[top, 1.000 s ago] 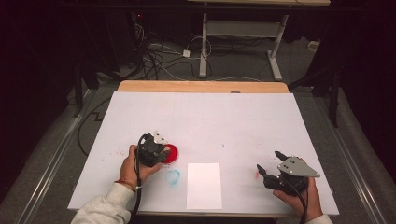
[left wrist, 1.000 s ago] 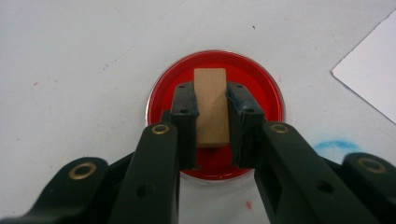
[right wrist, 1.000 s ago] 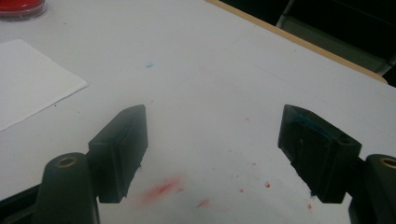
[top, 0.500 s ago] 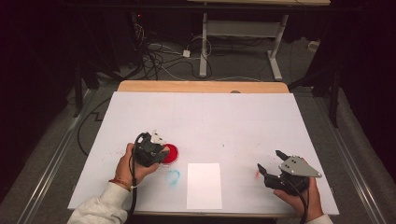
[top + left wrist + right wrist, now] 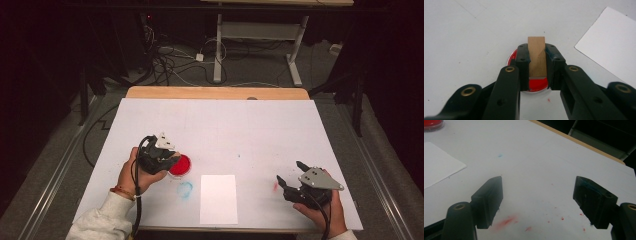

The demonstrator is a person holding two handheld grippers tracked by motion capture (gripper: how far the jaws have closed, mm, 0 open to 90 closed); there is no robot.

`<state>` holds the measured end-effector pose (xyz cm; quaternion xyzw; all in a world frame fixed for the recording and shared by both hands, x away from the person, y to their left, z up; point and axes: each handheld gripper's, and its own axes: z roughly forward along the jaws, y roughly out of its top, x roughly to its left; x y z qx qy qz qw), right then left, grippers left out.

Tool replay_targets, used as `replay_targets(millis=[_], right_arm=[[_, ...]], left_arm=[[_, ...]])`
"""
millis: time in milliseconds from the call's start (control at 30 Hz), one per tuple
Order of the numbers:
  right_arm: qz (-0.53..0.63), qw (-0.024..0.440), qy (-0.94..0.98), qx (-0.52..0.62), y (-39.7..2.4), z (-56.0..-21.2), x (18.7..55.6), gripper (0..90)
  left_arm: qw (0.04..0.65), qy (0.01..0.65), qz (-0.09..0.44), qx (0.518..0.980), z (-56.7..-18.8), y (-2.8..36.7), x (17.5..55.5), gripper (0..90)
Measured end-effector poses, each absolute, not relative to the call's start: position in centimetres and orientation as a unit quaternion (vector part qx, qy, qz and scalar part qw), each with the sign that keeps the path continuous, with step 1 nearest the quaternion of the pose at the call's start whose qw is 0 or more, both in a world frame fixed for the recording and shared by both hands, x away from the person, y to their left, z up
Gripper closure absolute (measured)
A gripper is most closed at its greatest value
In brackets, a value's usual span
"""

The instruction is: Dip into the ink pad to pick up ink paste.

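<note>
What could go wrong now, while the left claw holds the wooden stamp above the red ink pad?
1. The left claw pinches the wooden stamp by only a narrow part, so it may tilt or slip.
2. On the way to the white paper, wet ink might drip; the white table already has a blue smear and red spots.

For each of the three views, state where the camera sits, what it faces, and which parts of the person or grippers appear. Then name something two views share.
High view: above the table, looking forward and down; both forearms, left gripper, right gripper.
Left gripper view: behind jaws clamping a wooden stamp above the red ink pad.
Right gripper view: behind open jaws, facing red smears.
Shared: white paper.
</note>
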<state>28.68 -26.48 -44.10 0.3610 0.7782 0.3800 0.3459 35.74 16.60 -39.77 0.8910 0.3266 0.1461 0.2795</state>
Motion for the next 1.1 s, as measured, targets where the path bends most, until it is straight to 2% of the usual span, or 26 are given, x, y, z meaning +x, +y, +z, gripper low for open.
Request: replay_targets(millis=[333,767,1100], right_arm=[[0.381,0.345,0.777,0.363,-26.3,-44.0,28.3,24.5],[0.373,0.341,0.784,0.36,-26.1,-44.2,28.5,24.5],[0.369,0.338,0.789,0.355,-26.0,-44.3,28.5,24.5]], left_arm=[[0.288,0.319,0.142,0.892,-39.3,16.3,35.7,73.5],[0.265,0.335,0.101,0.898,-41.6,16.2,36.9,73.3],[0.243,0.329,0.105,0.906,-42.9,15.7,37.3,73.4]])
